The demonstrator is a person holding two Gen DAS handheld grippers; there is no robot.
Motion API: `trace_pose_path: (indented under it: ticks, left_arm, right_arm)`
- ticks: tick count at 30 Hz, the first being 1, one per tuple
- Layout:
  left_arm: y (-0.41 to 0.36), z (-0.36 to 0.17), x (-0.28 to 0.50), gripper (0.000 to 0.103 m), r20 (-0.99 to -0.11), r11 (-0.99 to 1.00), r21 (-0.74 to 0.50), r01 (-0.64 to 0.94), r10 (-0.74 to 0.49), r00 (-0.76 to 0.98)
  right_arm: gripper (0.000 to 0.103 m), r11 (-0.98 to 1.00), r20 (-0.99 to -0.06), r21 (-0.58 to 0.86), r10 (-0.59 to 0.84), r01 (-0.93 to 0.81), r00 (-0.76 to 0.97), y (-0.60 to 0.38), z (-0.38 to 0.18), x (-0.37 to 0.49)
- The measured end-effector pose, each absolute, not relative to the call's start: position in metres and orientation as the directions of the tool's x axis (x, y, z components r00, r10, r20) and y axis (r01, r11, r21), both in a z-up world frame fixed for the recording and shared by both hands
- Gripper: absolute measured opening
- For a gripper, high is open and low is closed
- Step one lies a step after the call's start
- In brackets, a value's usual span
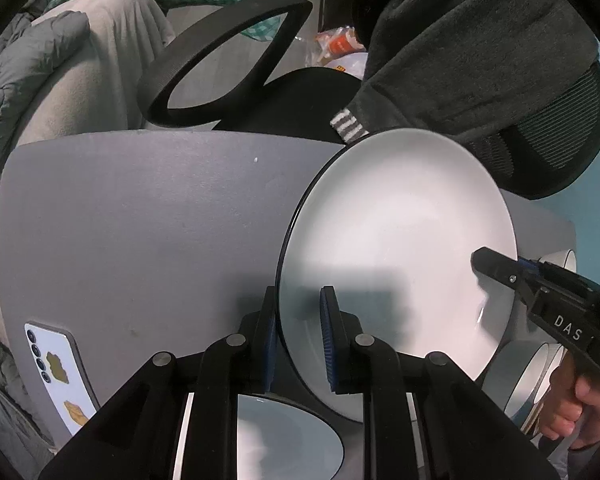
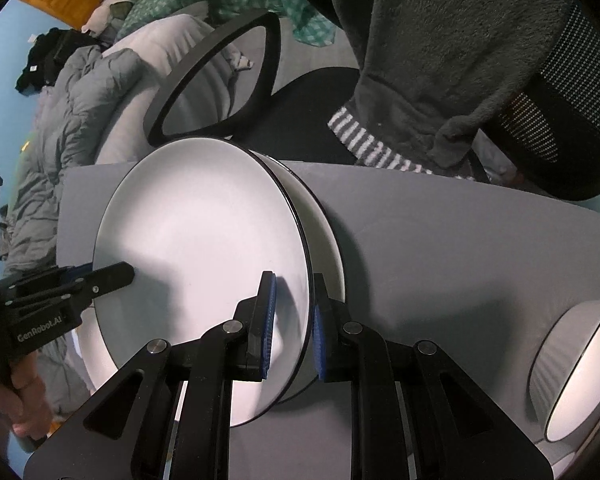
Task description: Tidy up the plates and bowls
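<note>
A large white plate with a thin black rim is held above the grey table, tilted. My left gripper is shut on its left rim. My right gripper is shut on its opposite rim; the plate fills that view, and the right gripper also shows in the left wrist view. A second white plate lies right under it on the table. Another white dish lies below my left gripper. White bowls stand at the right, also seen in the left wrist view.
A white phone lies near the table's left edge. A black office chair with a dark grey fleece draped over it stands behind the table. Grey bedding lies beyond.
</note>
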State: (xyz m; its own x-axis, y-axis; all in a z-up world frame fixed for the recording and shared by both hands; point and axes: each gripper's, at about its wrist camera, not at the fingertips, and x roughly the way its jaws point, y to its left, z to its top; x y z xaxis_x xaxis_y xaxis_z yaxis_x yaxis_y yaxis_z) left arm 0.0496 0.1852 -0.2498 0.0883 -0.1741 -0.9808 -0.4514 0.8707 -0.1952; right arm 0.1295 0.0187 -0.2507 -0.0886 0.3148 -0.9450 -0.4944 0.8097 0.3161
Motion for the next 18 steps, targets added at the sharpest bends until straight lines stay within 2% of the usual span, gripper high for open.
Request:
trace_pose_path:
  ticks: [9,16,18]
  left_arm:
    - [0.176,-0.255,0.051,0.019,-0.986,0.888,-0.168,-0.429,-0.147,0.082]
    - [0.172,-0.249,0.050,0.019,-0.986,0.894,-0.161,-0.419,-0.131,0.099]
    - [0.171,-0.246,0.048,0.025,-0.987,0.897,-0.154,-0.414,-0.122,0.103]
  right_arm:
    - [0.017,0.816,-0.952,0.297,0.295,-0.496,-0.085,0.015,-0.252,0.130]
    - [0.026,0.829,-0.950,0.311,0.285,-0.465,-0.127,0.017,-0.249,0.136]
    - [0.027,0.832,-0.954,0.300,0.271,-0.467,-0.130,0.019,-0.247,0.137]
